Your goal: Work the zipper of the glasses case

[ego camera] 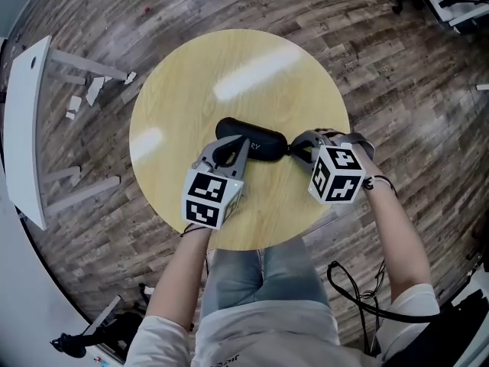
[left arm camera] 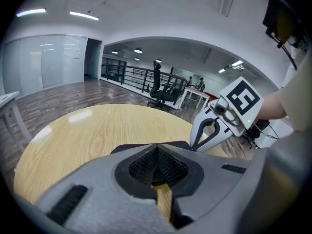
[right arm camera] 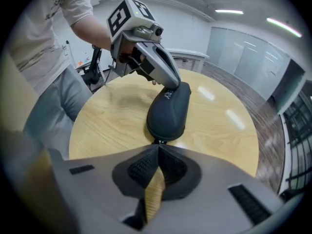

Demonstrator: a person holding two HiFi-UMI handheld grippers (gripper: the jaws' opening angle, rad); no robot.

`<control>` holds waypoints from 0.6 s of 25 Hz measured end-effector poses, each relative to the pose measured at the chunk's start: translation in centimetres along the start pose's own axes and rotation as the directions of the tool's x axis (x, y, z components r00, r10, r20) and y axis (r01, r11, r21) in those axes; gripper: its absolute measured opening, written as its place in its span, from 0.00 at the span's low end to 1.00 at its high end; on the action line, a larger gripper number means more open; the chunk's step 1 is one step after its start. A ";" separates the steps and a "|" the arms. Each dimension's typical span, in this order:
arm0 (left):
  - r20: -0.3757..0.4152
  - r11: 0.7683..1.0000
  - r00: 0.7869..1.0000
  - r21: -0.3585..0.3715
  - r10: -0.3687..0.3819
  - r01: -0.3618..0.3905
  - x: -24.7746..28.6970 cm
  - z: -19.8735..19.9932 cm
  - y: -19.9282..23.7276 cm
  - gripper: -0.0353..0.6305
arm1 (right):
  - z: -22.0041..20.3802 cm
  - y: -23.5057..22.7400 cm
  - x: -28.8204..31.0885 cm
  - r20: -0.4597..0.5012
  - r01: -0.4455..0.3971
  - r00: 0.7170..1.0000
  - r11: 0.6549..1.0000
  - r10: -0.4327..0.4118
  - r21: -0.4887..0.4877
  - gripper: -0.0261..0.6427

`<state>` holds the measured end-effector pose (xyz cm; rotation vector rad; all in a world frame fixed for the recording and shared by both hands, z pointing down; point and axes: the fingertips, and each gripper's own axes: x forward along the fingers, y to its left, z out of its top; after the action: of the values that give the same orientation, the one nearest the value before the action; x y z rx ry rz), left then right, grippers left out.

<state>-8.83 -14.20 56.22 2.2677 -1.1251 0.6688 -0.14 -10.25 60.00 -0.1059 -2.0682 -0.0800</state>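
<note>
- Black glasses case (ego camera: 263, 138) lies at the middle of the round wooden table (ego camera: 252, 67), its length running left to right.
- On its left end the left gripper (left arm camera: 157, 149) has its tongs pinched, steadying it.
- At its right end the right gripper (right arm camera: 158, 146) has its tongs pressed together on the zipper pull (right arm camera: 158, 141).
- Judged step: the zip run is starting. Next calls for an even pull along the seam.
- The pale logo (right arm camera: 168, 95) is too small to read.

I was in an open-plan office: swivel chair (left arm camera: 162, 92), desks (left arm camera: 196, 94), glass partitions (left arm camera: 44, 62), ceiling strip lights (left arm camera: 84, 15).
</note>
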 end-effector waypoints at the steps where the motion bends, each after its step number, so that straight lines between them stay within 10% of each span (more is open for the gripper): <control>1: 0.001 1.000 1.000 0.005 0.000 0.000 0.0 0.0 0.0 0.06 | 0.2 0.3 0.1 0.005 0.018 1.000 0.999 -0.018 0.043 0.04; 7: -0.006 1.000 1.000 0.024 -0.012 0.012 -0.3 -0.3 0.1 0.06 | 1.5 2.1 0.7 0.016 0.126 0.990 0.941 -0.139 0.315 0.04; 15: -0.018 0.999 0.999 0.044 -0.031 0.031 -0.5 -0.4 0.0 0.06 | 4.0 3.5 2.5 -0.005 0.252 0.951 0.763 -0.309 0.595 0.04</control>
<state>-9.16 -13.65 56.16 2.3072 -1.0749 0.7063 -4.47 -6.23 60.28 0.6031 -2.0949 0.3983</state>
